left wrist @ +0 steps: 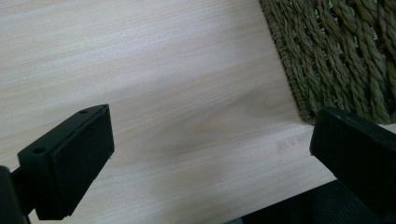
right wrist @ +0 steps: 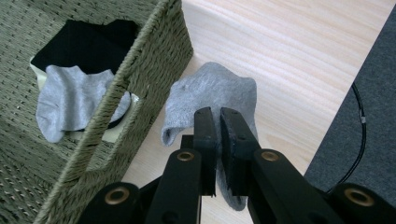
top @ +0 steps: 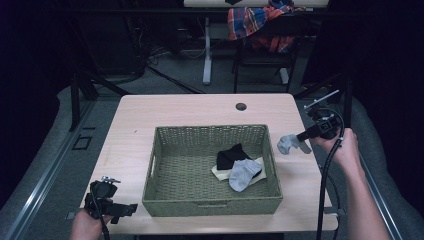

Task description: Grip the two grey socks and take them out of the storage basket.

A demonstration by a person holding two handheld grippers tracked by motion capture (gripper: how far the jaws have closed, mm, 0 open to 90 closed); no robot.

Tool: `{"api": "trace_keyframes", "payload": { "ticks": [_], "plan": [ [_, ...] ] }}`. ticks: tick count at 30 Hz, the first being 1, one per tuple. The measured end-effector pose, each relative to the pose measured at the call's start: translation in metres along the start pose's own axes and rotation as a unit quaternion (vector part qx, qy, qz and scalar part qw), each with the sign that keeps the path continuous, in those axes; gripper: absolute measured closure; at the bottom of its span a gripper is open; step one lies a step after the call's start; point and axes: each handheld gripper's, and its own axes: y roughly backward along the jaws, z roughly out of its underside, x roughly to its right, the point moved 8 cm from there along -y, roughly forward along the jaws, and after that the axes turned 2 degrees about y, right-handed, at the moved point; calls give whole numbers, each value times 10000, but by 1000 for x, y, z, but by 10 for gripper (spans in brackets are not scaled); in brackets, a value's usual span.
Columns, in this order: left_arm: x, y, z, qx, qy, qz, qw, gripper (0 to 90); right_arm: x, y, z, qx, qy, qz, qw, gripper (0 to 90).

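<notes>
A woven green basket [top: 165, 192] [right wrist: 154, 60] sits mid-table. Inside it lie a black sock [top: 231, 154] [right wrist: 79, 44], a grey sock [top: 244, 173] [right wrist: 70, 100] and a cream one [top: 219, 172] beneath them. My right gripper [top: 301, 138] [right wrist: 219, 114] is shut on a second grey sock [top: 287, 144] [right wrist: 210, 91], held just outside the basket's right wall, above the table. My left gripper [top: 120, 210] [left wrist: 210, 154] is open and empty at the table's near left corner, close to the basket's front left corner [left wrist: 336, 56].
The light wooden table [top: 190, 107] has a cable hole [top: 241, 106] at the back. Behind it stands a chair draped with a plaid shirt [top: 255, 22]. Grey floor [right wrist: 359, 93] lies beyond the table's right edge. My right gripper's cable [top: 325, 175] trails along the forearm.
</notes>
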Motion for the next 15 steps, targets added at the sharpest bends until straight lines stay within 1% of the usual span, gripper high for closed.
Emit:
{"api": "trace_keyframes", "payload": {
  "ticks": [2,3,5,8,10,11,12,15],
  "plan": [
    [0,0,0,-1,-1,0,10000,0,1,-3,1,-72,48,23,10000,855],
    [0,0,0,-2,-1,1,10000,0,1,-5,1,-86,39,-4,10000,855],
    [0,0,0,-1,-1,2,10000,0,1,-9,1,-71,5,17,10000,855],
    [0,0,0,-1,0,5,10000,0,1,-14,2,-124,21,-15,9999,855],
    [0,0,0,-1,-3,6,10000,0,2,-18,3,-152,32,40,9999,855],
    [0,0,0,-1,-2,7,10000,0,3,-20,3,-172,44,24,9998,855],
    [0,0,0,-5,-3,5,10000,0,2,-22,3,-147,8,22,9999,856],
    [0,0,0,-2,-3,8,10000,0,4,-27,4,-236,38,55,9997,856]
  ]
}}
